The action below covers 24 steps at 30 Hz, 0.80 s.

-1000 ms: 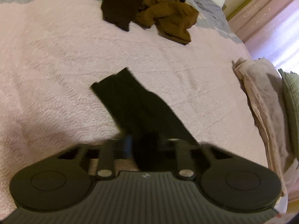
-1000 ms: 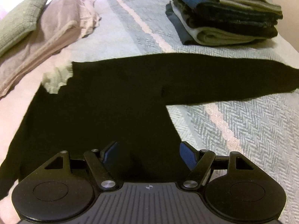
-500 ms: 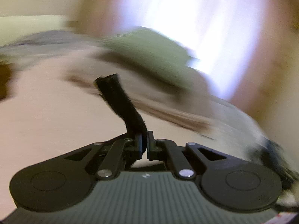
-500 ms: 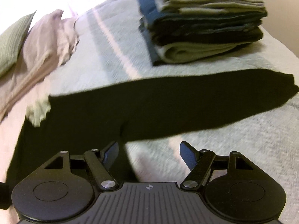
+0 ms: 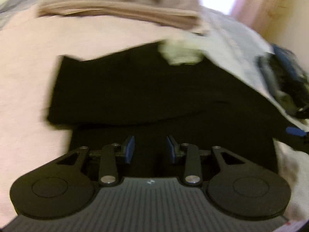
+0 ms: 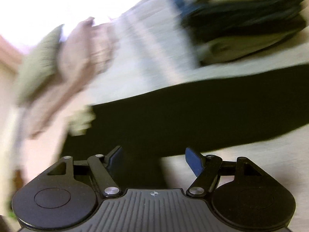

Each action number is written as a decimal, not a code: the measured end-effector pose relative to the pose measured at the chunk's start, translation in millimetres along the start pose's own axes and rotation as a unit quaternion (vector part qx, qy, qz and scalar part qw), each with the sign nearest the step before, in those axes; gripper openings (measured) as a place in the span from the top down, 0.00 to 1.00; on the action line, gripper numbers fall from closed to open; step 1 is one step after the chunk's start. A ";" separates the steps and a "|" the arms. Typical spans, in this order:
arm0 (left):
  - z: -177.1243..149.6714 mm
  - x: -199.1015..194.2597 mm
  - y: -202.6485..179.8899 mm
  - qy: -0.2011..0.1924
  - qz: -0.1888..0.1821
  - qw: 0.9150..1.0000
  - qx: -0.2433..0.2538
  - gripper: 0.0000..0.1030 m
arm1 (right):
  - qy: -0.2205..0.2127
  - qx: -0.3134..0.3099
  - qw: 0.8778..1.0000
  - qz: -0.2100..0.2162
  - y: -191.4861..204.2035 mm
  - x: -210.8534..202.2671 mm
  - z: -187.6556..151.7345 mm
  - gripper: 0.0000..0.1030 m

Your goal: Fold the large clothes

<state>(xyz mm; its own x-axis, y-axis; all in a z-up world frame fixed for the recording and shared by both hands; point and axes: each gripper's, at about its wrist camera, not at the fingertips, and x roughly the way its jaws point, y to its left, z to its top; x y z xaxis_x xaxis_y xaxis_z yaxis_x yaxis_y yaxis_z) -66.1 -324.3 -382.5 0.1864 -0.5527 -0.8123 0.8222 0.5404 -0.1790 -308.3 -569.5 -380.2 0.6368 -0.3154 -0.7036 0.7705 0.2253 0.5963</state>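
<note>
Black garment (image 5: 146, 89) lies on the bed (image 5: 29, 61); left tongs (image 5: 150, 147) opening off the folded sleeve, right tongs (image 6: 153, 157) wide but narrowing, should pinch the far sleeve's edge squarely.

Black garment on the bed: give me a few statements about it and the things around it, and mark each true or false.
1. The black garment lies spread on the bed. True.
2. The left gripper is clamped on a sleeve. False: its jaws are opening, with nothing pinched between them.
3. A stack of folded clothes sits beyond the garment. True.
4. The right gripper holds a green towel. False: its jaws stand apart and hold nothing.
5. A pale patch shows at the garment's edge. True.
</note>
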 end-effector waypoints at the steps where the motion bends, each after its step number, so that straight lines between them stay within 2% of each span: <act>1: 3.1 1.3 18.2 0.001 0.017 1.000 -0.014 0.70 | 0.013 -0.002 1.000 0.026 7.3 15.6 -0.4 0.39; 3: 7.6 -0.9 45.0 -0.002 0.048 0.998 -0.038 0.70 | 0.037 -0.009 0.998 0.044 25.5 52.7 -1.2 0.46; 5: 15.2 -1.0 67.0 -0.011 0.070 0.996 -0.055 0.70 | 0.048 -0.006 0.997 0.058 37.0 85.0 0.3 0.49; 8: 28.8 1.2 93.1 -0.023 0.093 0.993 -0.074 0.69 | 0.078 0.006 0.997 0.023 45.6 131.8 2.7 0.52; 10: 28.9 1.4 104.8 -0.024 0.099 0.991 -0.087 0.69 | 0.073 0.029 0.997 0.018 47.8 147.8 1.9 0.53; 11: 29.7 2.3 109.3 -0.025 0.098 0.991 -0.093 0.69 | 0.066 0.039 0.997 0.024 51.0 154.1 2.0 0.61; 12: 31.2 4.2 112.9 -0.025 0.096 0.990 -0.099 0.69 | 0.062 0.041 0.997 0.035 54.3 157.3 2.8 0.96; 13: 32.0 4.7 114.3 -0.026 0.096 0.990 -0.100 0.69 | 0.059 0.042 0.996 0.054 57.3 157.0 3.4 0.94; 14: 33.6 5.8 115.1 -0.027 0.096 0.990 -0.099 0.69 | 0.033 0.031 0.996 0.075 66.9 146.6 6.1 0.94; 16: 34.6 3.4 116.1 -0.031 0.089 0.991 -0.092 0.69 | -0.038 -0.029 0.992 0.119 88.6 113.7 9.6 0.94; 18: 37.1 6.2 110.6 -0.032 0.078 0.994 -0.071 0.69 | -0.117 -0.078 0.982 0.124 101.5 73.4 10.4 0.95; 20: 36.2 5.8 100.5 -0.035 0.064 0.997 -0.035 0.69 | -0.145 -0.074 0.984 0.070 87.7 58.0 14.1 0.94; 22: 33.6 12.5 88.5 -0.029 0.050 0.998 0.007 0.69 | -0.120 -0.036 0.992 -0.004 57.2 70.9 19.0 0.94; 24: 31.0 21.0 78.1 -0.017 0.042 0.998 0.038 0.69 | -0.105 -0.002 0.994 -0.040 31.8 81.9 20.3 0.94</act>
<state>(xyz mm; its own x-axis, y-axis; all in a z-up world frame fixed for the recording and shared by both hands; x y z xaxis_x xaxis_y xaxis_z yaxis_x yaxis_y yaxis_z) 18.7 -313.3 -396.4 0.2740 -0.5296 -0.8028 0.8405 0.5375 -0.0677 -232.3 -606.8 -410.9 0.5534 -0.5180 -0.6523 0.8190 0.1955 0.5395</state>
